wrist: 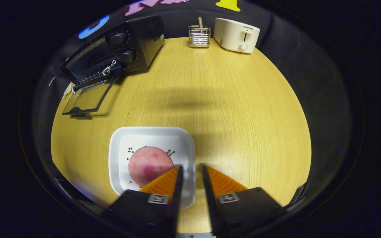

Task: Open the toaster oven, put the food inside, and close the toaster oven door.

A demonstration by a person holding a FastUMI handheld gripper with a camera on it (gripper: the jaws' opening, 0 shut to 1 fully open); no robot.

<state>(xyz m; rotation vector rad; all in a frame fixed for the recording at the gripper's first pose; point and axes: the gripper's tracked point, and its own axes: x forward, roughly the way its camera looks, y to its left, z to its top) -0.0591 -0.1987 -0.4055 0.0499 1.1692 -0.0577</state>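
The gripper (192,169) is being held low over the wooden table (230,109), fingers slightly apart and clamping nothing, its left finger overlapping the pink round food (147,163) on the white square plate (150,135), while the black toaster oven (124,49) is standing well beyond, door (89,97) lowered open.

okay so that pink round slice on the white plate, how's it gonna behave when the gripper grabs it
The pink slice looks thin and flat, so it probably flops. Its glossy surface suggests slipperiness. Lying flush on the white plate, its edge may be hard for the open gripper to catch.
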